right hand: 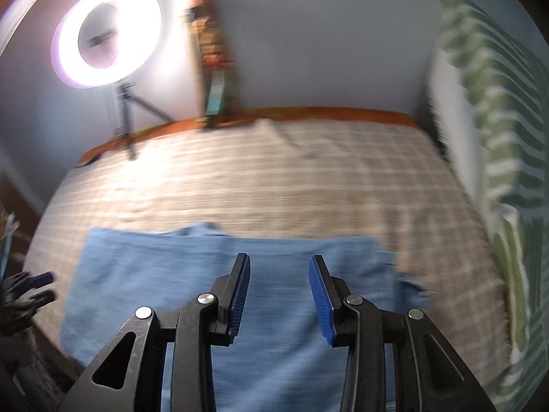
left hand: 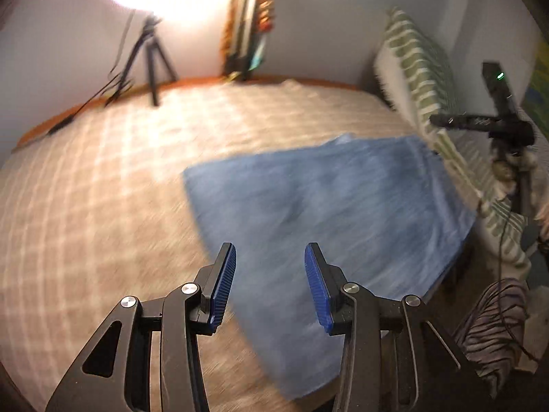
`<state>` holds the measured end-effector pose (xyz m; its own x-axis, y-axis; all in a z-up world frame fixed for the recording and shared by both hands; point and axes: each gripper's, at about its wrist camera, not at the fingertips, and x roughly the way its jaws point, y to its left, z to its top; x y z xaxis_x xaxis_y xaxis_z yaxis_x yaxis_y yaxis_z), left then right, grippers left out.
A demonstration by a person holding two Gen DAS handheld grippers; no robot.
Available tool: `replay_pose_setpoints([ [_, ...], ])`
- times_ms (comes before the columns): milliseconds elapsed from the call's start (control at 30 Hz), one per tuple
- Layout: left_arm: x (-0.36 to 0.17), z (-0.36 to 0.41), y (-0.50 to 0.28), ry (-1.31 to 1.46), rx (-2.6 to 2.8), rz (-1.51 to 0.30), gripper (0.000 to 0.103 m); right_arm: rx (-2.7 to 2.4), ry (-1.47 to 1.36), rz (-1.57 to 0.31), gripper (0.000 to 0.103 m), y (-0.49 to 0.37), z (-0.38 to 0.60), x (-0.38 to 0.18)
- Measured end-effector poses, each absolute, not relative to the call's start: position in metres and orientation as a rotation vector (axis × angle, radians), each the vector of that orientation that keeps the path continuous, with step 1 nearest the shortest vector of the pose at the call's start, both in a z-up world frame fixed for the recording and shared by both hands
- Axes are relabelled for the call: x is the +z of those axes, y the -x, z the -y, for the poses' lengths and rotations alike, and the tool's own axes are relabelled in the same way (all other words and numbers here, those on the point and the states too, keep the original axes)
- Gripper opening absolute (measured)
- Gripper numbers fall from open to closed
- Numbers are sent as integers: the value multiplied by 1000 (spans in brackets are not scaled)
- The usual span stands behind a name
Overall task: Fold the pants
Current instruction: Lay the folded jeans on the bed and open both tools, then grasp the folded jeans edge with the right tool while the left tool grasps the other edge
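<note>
Bedroom scene: plaid bedspread (right hand: 308, 178) lit by a ring light (right hand: 106, 34). Left gripper (left hand: 270, 283) and right gripper (right hand: 279, 295) hover parted and empty above the folded blue pants (right hand: 206, 274), which lie at the bed's near edge. Risk: a careless regrasp may catch only the top layer and undo the fold.

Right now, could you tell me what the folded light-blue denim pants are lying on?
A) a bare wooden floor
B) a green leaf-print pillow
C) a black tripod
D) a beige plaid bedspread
D: the folded light-blue denim pants lie flat on the beige plaid bedspread, which shows on several sides of them.
</note>
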<state>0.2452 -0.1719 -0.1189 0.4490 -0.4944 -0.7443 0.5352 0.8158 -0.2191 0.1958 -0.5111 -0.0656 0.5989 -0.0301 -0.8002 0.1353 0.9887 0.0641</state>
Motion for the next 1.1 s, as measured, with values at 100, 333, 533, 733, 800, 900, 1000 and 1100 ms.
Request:
replay_pose_setpoints([
  [100, -133, 164, -232, -40, -627, -930, 40, 17, -104, -922, 37, -207, 458, -65],
  [333, -158, 153, -217, -20, -615, -966, 40, 265, -78, -997, 37, -239, 340, -85],
  [533, -160, 148, -209, -25, -624, -931, 40, 371, -31, -1095, 40, -271, 260, -112],
  [733, -161, 144, -208, 11, -642, -919, 40, 317, -9, -1241, 48, -312, 220, -140],
  [800, -163, 142, -210, 38, -651, -925, 40, 283, 30, -1275, 48, -320, 209, -147],
  [900, -163, 141, -211, 56, -662, -926, 40, 233, 59, -1336, 48, -331, 198, -155],
  [1000, -162, 143, -210, 62, -676, -919, 40, 201, 110, -1384, 48, -339, 188, -161],
  [1100, -160, 146, -206, 63, -693, -914, 40, 169, 187, -1439, 49, -346, 174, -174],
])
